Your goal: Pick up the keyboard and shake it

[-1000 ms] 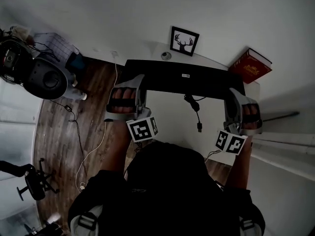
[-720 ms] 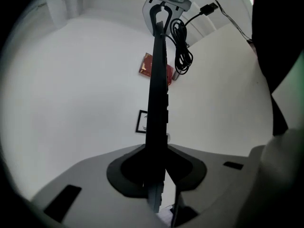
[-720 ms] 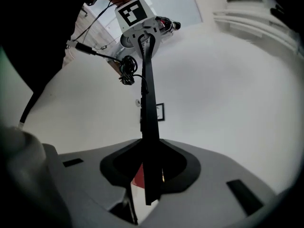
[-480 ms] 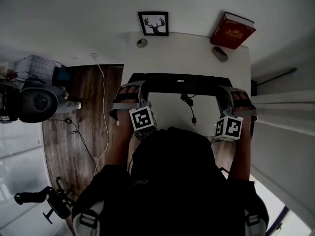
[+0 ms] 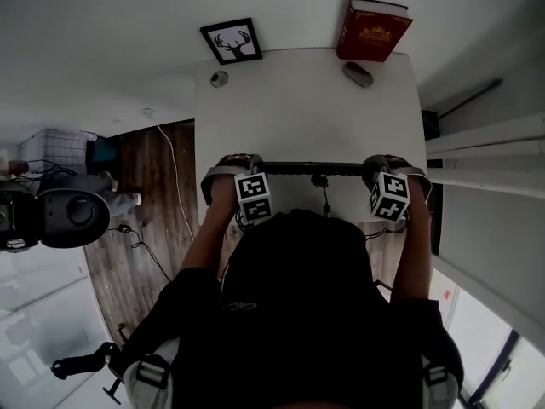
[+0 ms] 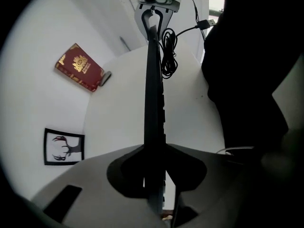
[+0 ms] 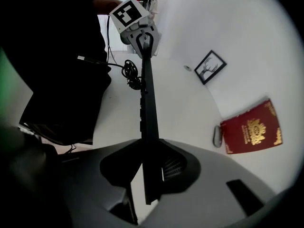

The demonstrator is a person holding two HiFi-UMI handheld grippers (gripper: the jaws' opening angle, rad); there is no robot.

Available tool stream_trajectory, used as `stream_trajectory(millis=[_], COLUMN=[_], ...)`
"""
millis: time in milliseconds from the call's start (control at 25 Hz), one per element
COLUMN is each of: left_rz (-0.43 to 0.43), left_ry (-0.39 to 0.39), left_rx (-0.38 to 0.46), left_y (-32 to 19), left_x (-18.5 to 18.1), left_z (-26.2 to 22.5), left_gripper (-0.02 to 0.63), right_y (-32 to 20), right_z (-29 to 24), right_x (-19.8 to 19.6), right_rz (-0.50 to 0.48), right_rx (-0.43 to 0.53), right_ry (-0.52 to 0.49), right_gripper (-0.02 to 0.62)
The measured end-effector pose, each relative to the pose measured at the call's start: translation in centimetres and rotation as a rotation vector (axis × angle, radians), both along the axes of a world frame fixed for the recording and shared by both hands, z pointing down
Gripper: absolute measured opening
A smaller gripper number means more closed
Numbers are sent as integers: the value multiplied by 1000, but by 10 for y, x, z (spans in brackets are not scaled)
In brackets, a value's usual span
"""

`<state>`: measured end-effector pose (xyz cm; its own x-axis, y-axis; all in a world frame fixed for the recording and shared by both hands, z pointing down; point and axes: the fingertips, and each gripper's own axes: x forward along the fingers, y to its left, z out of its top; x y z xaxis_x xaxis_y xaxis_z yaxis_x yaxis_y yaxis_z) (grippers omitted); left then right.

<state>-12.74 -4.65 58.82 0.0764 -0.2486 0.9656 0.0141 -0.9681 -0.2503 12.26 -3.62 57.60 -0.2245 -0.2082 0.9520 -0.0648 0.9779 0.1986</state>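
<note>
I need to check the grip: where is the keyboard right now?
In the head view the keyboard shows edge-on over the near part of the white table, clamped at its ends by the left gripper and right gripper.

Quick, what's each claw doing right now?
Left claw: closed on one end of the keyboard.
Right claw: closed on the keyboard's other end.

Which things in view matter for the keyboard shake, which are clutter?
In the job: keyboard; its dangling cable; left gripper and right gripper, each clamped on one end.
Lying about: red book; framed deer picture; grey oval object; small round object, all by the white table's far edge.
</note>
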Motion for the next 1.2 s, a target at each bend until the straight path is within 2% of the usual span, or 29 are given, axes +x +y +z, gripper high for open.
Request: stream_trajectory(millis=[120, 320, 440, 560, 640, 720, 800, 840, 920, 1000, 1200], left_rz=[5, -21, -55, -118, -141, -95, -5, 30, 59, 67, 130], left_ry=[12, 16, 49, 103, 98, 53, 24, 27, 48, 48, -24], left_rx=[-123, -133, -74, 29, 113, 227, 363, 406, 422, 393, 308], left_y=[11, 0, -10, -24, -31, -33, -33, -31, -25, -24, -33], left_x=[7, 5, 3, 1, -2, 4, 19, 28, 41, 45, 50], left_z=[9, 8, 6, 0, -7, -17, -25, -27, -24, -17, 20], left_gripper=[91, 91, 107, 165, 228, 267, 265, 265, 280, 310, 368], right_y=[7, -8, -11, -11, -13, -15, -17, -17, -19, -26, -44], right_z=[17, 20, 19, 18, 17, 17, 18, 18, 18, 20, 27], right_x=[5, 2, 0, 0, 0, 1, 2, 2, 2, 1, 0], right_rz=[-1, 0, -6, 0, -4, -5, -6, -13, -31, -29, 7], right_rx=[-132, -98, -93, -126, -147, -175, -227, -256, -292, -302, -347], right_ry=[16, -16, -46, -90, -112, -126, -133, -126, -99, -85, -90], right_gripper=[107, 109, 109, 106, 104, 104, 104, 104, 103, 103, 106])
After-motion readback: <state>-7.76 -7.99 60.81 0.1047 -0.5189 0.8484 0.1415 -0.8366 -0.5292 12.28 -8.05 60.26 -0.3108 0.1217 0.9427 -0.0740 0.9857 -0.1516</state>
